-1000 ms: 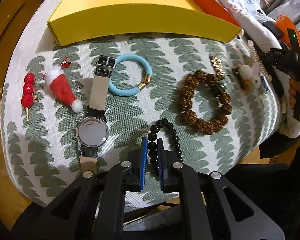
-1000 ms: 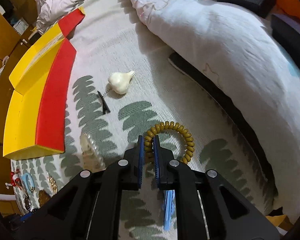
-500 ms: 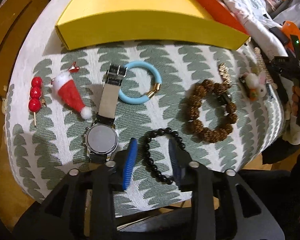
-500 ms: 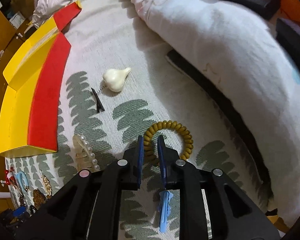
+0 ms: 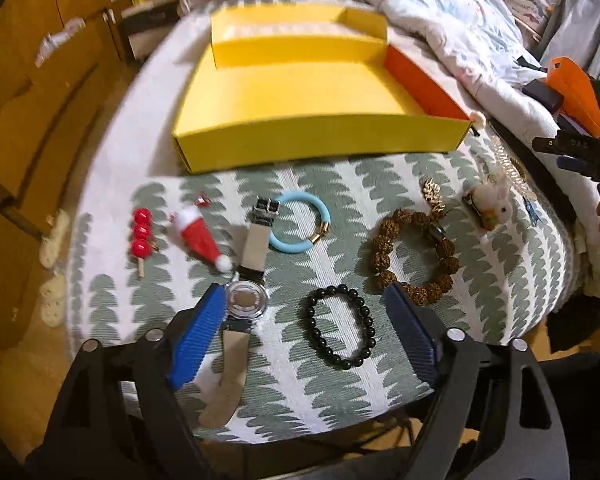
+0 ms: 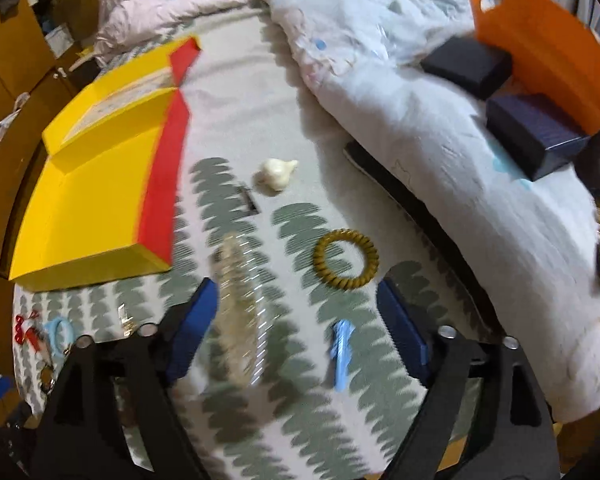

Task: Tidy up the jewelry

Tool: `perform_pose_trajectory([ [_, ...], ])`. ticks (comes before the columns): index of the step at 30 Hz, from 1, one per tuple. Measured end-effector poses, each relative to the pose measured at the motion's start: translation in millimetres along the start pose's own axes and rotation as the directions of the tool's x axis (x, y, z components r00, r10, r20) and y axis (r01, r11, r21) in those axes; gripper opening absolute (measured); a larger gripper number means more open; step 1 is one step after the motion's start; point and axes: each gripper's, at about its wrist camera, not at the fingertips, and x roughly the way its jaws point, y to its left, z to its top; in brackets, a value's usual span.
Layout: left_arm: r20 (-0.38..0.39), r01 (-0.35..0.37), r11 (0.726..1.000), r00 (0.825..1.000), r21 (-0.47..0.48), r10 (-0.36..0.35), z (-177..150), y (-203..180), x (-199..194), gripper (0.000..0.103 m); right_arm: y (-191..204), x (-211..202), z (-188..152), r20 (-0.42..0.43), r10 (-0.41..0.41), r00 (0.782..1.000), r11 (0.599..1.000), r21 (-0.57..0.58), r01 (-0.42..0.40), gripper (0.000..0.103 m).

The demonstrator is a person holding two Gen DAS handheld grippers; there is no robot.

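Note:
My left gripper (image 5: 304, 298) hangs above the leaf-patterned cloth with its jaws opening wide. The black bead bracelet (image 5: 312, 324) lies loose on the cloth between them, and no pad touches it. A watch (image 5: 246, 300) lies by the left finger. My right gripper (image 6: 296, 294) is opening too and holds nothing. The olive coil hair tie (image 6: 320, 260) lies just ahead of its fingers, with a blurred pearl clip (image 6: 240, 312) and a blue clip (image 6: 340, 348) below. The yellow box (image 5: 320, 136) (image 6: 88, 208) stands behind with nothing in it.
Near the watch lie a light blue bangle (image 5: 300, 224), a brown bead bracelet (image 5: 382, 248), a Santa hat (image 5: 198, 236) and a rabbit clip (image 5: 496, 204). A white quilt (image 6: 440, 120) with dark boxes (image 6: 536, 132) and an orange basket (image 6: 540, 52) rises on the right. Wooden cabinets (image 5: 28, 120) stand on the left.
Both grippers let go and opened wide while rising and tilting up. The black bracelet and the olive hair tie stayed on the cloth, and more of the yellow box now shows.

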Motion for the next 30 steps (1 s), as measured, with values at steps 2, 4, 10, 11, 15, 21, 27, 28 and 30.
perform_pose_trajectory([
  [2, 0.051, -0.038, 0.999, 0.998, -0.007, 0.038, -8, -2, -10, 0.086, 12, -11, -10, 0.012, -0.003, 1.0, 1.0, -0.023, 0.004, 0.09],
  [4, 0.098, -0.058, 0.998, 0.993, -0.012, 0.059, -16, -2, -18, 0.093, 24, -25, -26, 0.023, -0.007, 1.0, 0.999, -0.039, 0.008, 0.094],
  [10, 0.176, -0.13, 0.989, 0.974, -0.063, 0.139, -33, 6, -33, 0.095, 57, -53, -84, 0.071, 0.021, 0.997, 0.996, -0.085, -0.015, 0.098],
  [11, 0.185, -0.146, 0.987, 0.97, -0.063, 0.155, -33, 5, -34, 0.095, 62, -54, -91, 0.072, 0.034, 0.997, 0.995, -0.093, -0.027, 0.098],
  [15, 0.215, -0.202, 0.978, 0.954, -0.05, 0.208, -34, 1, -40, 0.097, 76, -64, -119, 0.094, 0.052, 0.994, 0.992, -0.119, -0.04, 0.098],
  [21, 0.24, -0.226, 0.973, 0.943, -0.051, 0.232, -36, -3, -42, 0.097, 80, -68, -133, 0.14, 0.007, 0.99, 0.994, -0.106, 0.008, 0.1],
  [27, 0.203, -0.203, 0.978, 0.956, -0.056, 0.21, -34, -5, -32, 0.097, 84, -59, -146, 0.135, -0.009, 0.991, 0.994, -0.108, 0.024, 0.1],
  [28, 0.203, -0.209, 0.976, 0.955, -0.055, 0.216, -34, -5, -32, 0.097, 84, -59, -147, 0.14, -0.015, 0.99, 0.994, -0.104, 0.03, 0.1],
  [30, 0.207, -0.215, 0.975, 0.953, -0.055, 0.222, -34, -6, -32, 0.097, 83, -61, -150, 0.156, -0.024, 0.987, 0.995, -0.091, 0.039, 0.1],
])
